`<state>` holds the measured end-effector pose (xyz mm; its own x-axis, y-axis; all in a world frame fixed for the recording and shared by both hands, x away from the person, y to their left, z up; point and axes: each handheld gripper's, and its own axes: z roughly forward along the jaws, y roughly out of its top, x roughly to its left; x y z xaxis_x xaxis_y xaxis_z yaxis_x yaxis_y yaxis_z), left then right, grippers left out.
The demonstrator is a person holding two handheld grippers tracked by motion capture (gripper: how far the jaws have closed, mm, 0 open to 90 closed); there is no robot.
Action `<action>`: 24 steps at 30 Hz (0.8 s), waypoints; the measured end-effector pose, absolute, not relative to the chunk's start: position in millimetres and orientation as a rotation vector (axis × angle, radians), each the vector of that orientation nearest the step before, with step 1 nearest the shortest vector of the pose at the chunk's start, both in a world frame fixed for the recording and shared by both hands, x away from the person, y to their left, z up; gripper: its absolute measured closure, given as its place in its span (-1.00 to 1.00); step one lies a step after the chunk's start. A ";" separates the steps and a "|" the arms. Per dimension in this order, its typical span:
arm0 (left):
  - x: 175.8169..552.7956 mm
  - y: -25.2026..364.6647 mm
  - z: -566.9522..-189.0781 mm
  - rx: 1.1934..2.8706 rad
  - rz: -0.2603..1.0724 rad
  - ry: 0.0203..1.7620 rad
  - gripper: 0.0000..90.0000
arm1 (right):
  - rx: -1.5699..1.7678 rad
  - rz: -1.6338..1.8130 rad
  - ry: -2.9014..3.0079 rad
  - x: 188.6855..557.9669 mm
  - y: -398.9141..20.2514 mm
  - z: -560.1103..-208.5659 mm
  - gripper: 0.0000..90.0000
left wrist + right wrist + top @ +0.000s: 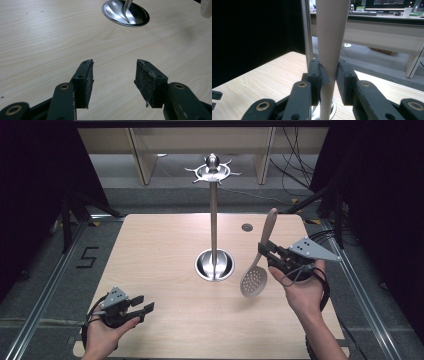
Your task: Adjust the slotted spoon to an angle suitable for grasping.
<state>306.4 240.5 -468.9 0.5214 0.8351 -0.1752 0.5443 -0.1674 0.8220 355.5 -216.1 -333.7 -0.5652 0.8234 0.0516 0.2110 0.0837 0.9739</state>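
Two claws: right claw point(263, 251) clamped on spoon point(258, 266) handle beside stand point(214, 220); left claw point(142, 304) apart, low over desk point(150, 250).

A black "5" is marked on the floor point(88, 257) (left of the table).

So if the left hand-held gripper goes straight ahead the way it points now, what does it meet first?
Probably the round steel base of the utensil stand; only bare table lies before it. The left hand-held gripper is open.
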 end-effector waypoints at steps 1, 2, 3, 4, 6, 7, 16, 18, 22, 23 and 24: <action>306.3 240.6 -468.7 1.849 0.401 1.143 0.05 | 1.017 1.517 1.845 355.5 -215.3 -333.4 0.67; 306.2 240.7 -468.6 1.849 0.401 1.142 0.05 | 1.013 1.510 1.845 355.8 -214.6 -333.1 0.67; 306.2 240.6 -468.6 1.849 0.401 1.142 0.05 | 0.998 1.518 1.840 356.6 -213.7 -333.0 0.67; 306.2 240.5 -468.6 1.849 0.400 1.141 0.05 | 1.001 1.513 1.840 356.3 -213.1 -332.7 0.67; 305.9 239.8 -468.8 1.840 0.395 1.150 0.05 | 1.006 1.524 1.847 356.7 -210.7 -332.1 0.67; 306.2 239.6 -468.8 1.837 0.393 1.145 0.05 | 1.004 1.525 1.845 357.1 -209.9 -331.7 0.67; 307.0 240.0 -468.3 1.844 0.400 1.133 0.05 | 0.991 1.526 1.844 361.4 -201.6 -328.6 0.67; 307.1 240.5 -468.2 1.848 0.402 1.133 0.05 | 1.004 1.538 1.849 361.4 -198.1 -327.7 0.67; 307.4 240.5 -468.1 1.847 0.404 1.134 0.05 | 0.975 1.538 1.850 363.3 -193.1 -324.9 0.67; 307.8 240.7 -468.4 1.845 0.394 1.132 0.05 | 0.983 1.537 1.850 363.0 -191.9 -324.2 0.67; 307.9 240.6 -468.6 1.844 0.396 1.133 0.05 | 0.986 1.532 1.845 363.2 -190.8 -323.4 0.67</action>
<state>307.9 240.6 -468.6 0.5273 0.8310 -0.1772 0.5402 -0.1669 0.8248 363.2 -190.8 -323.4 -0.5851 0.8097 0.0455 0.1933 0.0848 0.9775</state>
